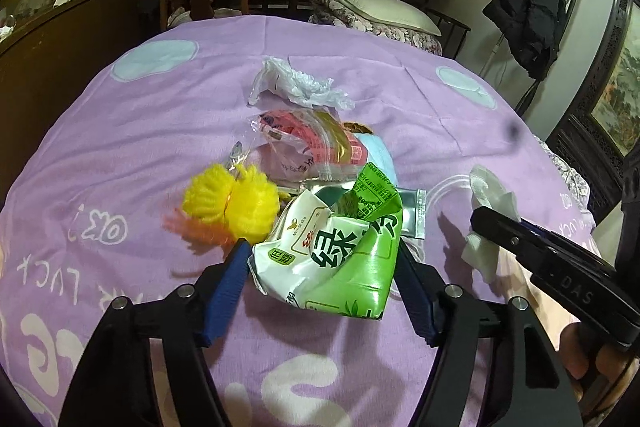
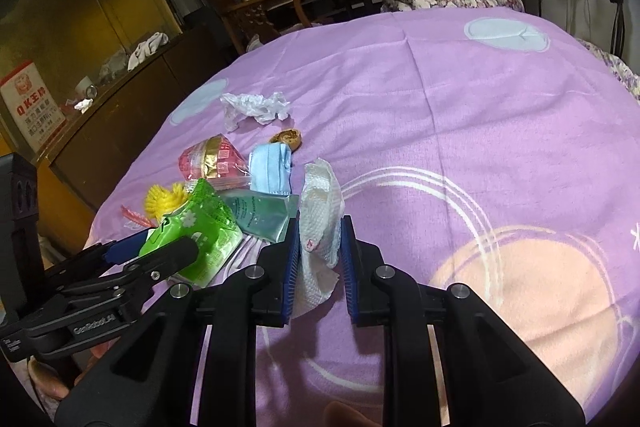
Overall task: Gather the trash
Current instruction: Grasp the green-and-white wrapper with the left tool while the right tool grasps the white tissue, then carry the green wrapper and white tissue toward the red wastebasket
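Observation:
A crushed green and white drink carton lies on the purple cloth. My left gripper is shut on it, a blue pad pressed to each side. From the right wrist the same carton shows between the left gripper's fingers. My right gripper is shut on a white paper towel, which stands up between its pads. In the left wrist view that towel hangs from the right gripper at the right.
More litter lies just beyond the carton: a yellow pom-pom, a red and gold wrapper, a blue face mask, a teal sachet, a nut shell and crumpled white plastic. Wooden furniture stands past the cloth's far edge.

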Available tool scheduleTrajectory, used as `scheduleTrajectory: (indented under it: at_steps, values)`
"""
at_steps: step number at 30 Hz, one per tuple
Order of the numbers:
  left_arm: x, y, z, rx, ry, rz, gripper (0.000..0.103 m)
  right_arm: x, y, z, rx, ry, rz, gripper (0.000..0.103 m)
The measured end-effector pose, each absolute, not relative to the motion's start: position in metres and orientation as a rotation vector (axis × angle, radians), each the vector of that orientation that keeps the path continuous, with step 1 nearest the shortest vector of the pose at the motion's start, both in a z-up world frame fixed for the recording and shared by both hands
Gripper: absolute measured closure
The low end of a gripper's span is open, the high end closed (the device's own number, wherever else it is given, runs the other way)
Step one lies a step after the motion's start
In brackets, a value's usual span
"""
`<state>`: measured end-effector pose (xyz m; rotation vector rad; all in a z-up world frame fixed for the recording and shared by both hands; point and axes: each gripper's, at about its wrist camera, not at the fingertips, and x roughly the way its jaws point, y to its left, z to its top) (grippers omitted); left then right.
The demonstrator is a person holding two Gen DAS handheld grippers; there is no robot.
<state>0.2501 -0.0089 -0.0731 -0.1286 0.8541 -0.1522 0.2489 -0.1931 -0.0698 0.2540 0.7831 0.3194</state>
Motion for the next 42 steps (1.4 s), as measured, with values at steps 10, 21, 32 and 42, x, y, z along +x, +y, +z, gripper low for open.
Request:
scheduleTrajectory:
  at_steps: [10, 21, 32, 42]
  values:
    - [0.22, -0.007, -0.049, -0.126, 0.794, -0.175, 0.034, 0.232, -0.194, -0.053, 0.25, 0.752, 0.325, 0.082]
    - [0.149, 0.027, -0.01, -0.174, 0.733, -0.128, 0.034, 0.185, -0.158, -0.016, 0.218, 0.7, 0.422, 0.082]
    - [0.065, 0.089, 0.008, -0.237, 0.692, 0.022, 0.034, 0.126, -0.078, 0.005, 0.135, 0.689, 0.626, 0.082]
    - [-0.018, 0.179, 0.023, -0.365, 0.639, 0.216, 0.034, 0.081, 0.004, 0.024, 0.041, 0.685, 0.815, 0.082]
